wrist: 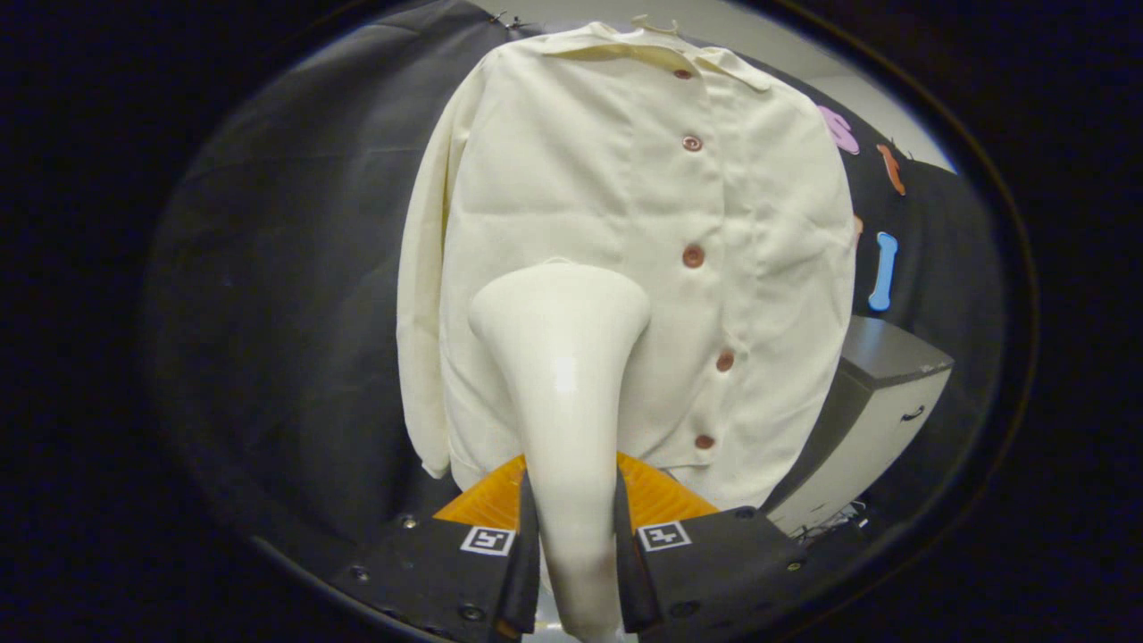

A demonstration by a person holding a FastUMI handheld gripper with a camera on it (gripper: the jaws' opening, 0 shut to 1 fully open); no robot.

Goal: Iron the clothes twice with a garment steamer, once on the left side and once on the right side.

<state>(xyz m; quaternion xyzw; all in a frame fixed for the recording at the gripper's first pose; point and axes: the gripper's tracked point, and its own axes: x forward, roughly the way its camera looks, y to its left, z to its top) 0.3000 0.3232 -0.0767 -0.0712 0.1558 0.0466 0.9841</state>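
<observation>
Item: steamer (563, 375), cream, clamped by its handle between both fingers of our gripper (576, 572). Long axis runs straight ahead from the fingers; the wide head points at the shirt (625, 268).

Item: shirt, cream, buttoned, hanging against the dark booth wall, the head over its lower half left of the button row.

Handling, in our judgement: we keep the head flat and close to the cloth, stroking slowly along one side.

Item: grey cabinet (880, 411), beside the shirt's hem.

No readable text, brand or number is seen. Only two square coded markers (488, 539) are carried on the hand-held gripper (576, 572), without letters.
</observation>
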